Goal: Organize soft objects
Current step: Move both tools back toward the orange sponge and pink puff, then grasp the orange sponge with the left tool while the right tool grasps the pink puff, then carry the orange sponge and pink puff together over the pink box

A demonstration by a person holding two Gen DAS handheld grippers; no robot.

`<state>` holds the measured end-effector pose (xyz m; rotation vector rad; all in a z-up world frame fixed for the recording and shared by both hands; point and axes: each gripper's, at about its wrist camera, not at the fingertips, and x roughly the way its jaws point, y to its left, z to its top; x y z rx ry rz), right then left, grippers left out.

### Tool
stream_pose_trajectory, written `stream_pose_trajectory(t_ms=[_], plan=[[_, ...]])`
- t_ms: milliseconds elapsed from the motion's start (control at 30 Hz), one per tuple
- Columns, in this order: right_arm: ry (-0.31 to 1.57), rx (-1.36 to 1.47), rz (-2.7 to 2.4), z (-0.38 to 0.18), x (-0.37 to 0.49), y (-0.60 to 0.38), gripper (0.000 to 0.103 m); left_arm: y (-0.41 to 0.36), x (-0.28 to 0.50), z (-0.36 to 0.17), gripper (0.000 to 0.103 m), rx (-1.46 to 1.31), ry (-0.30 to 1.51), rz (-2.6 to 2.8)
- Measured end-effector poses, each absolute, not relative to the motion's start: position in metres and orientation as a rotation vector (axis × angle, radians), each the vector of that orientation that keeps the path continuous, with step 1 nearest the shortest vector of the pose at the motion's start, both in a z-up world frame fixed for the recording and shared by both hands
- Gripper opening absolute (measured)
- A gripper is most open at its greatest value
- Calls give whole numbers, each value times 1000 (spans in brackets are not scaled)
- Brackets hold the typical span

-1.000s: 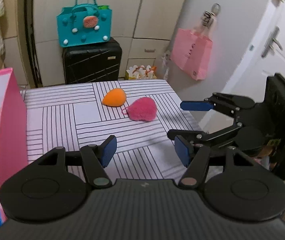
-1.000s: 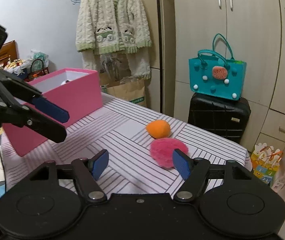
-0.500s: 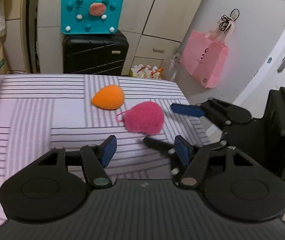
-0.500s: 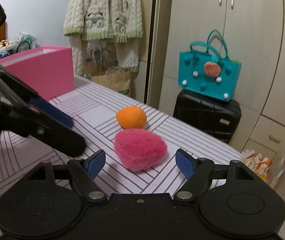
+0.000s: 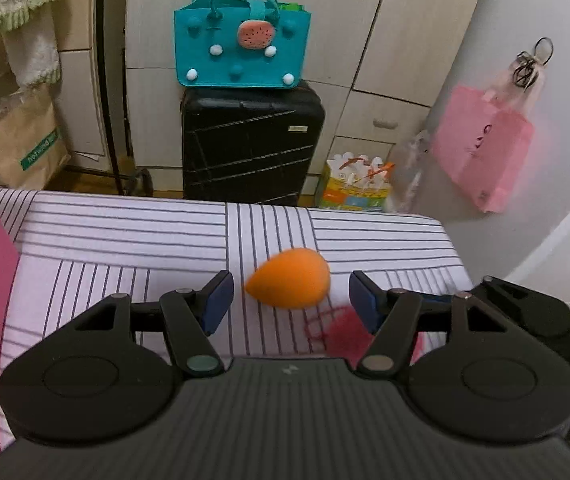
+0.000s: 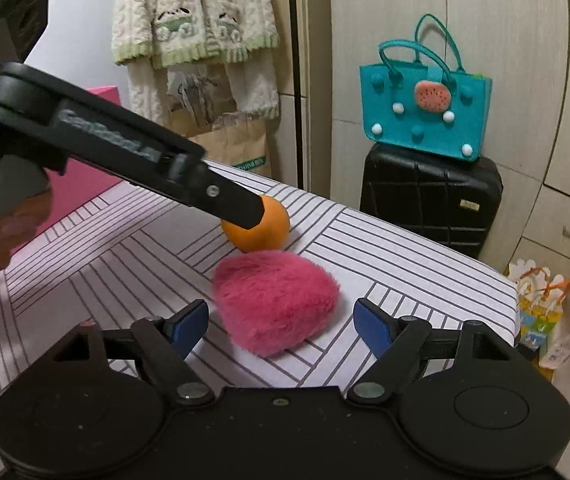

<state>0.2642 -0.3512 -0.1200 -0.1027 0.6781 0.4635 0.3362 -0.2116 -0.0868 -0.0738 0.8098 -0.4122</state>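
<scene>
Striped tablecloth [image 6: 385, 256] covers the whole surface, and sitting on it are the orange egg-shaped sponge [image 5: 289, 282] and, touching it on the near side, the fluffy pink heart puff [image 6: 277, 300]. Compared with a second ago both grippers have come way closer: back then the two soft things were small in the middle of the cloth, now they fill the space right in front of the fingers. The left gripper [image 5: 289, 300] is about half open with the sponge framed between its blue pads, not touching either one, so nothing is held. The right gripper [image 6: 281, 326] is opening wider as it goes, with the puff sitting between its pads, also not pinched yet. From the right view the left tool's black finger crosses in front of the sponge. The pink box [image 6: 81, 184] has slid off to the left edge of both views. Behind the table the teal felt bag [image 5: 241, 52] sits on the black suitcase [image 5: 251, 144].
</scene>
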Motion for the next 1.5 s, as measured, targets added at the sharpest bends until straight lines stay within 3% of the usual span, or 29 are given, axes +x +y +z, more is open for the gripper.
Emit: stream_pose_trajectory(t_ms=[100,533,633,700,767,1500], plan=[[689,-97,457,-122,270,-350,89,-218,346,-94,63,-66,820,-381],[713,-136,398,-119,272,-343,86,-230,354,-114,65,-20,793,-335],[697,-158,427,-117,267,-341,74,-231,353,-113,64,-9,784,-337],[685,-169,428,-118,267,-339,57,-231,352,-112,49,-9,785,-361],[674,-163,440,-119,268,-339,55,-231,349,-111,47,-4,796,-371],[705,-62,413,-89,213,-339,54,-185,260,-66,45,-3,825,-457]])
